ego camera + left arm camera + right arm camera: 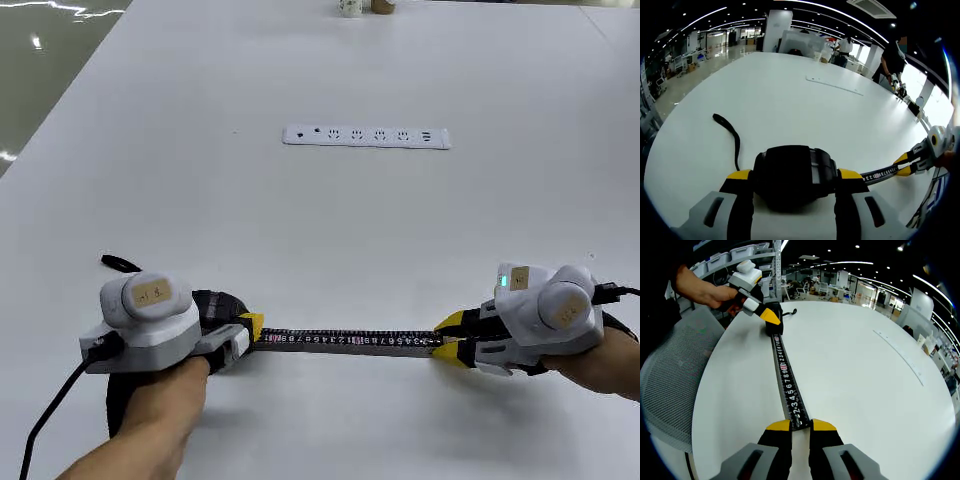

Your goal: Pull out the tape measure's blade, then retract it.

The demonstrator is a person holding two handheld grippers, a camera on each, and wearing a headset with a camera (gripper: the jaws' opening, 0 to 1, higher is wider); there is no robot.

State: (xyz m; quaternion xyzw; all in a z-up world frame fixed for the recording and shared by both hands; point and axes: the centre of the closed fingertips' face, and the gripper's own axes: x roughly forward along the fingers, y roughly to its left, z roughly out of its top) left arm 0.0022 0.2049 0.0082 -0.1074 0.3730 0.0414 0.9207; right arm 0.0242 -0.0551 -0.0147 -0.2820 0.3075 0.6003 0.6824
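Holding: black rounded tape measure (792, 172), lying near my edge of the white worktop (320, 230), clamped between the yellow-tipped jaws of my left gripper (248, 330). Black numbered steel blade (786, 382): drawn out flat toward my right gripper (801, 426), jaws pinched on its end. Handling note: I judge the retraction best fed slowly, right gripper travelling straight along the blade, case pinned level.

The head view looks down the table (400, 230), power strip (366, 137) at 12 o'clock. The left gripper view hugs the tape measure (792, 172), right gripper (904, 165) at 3 o'clock. The right gripper view faces along the blade (789, 387), shared by all, left gripper (772, 320) at 11 o'clock.
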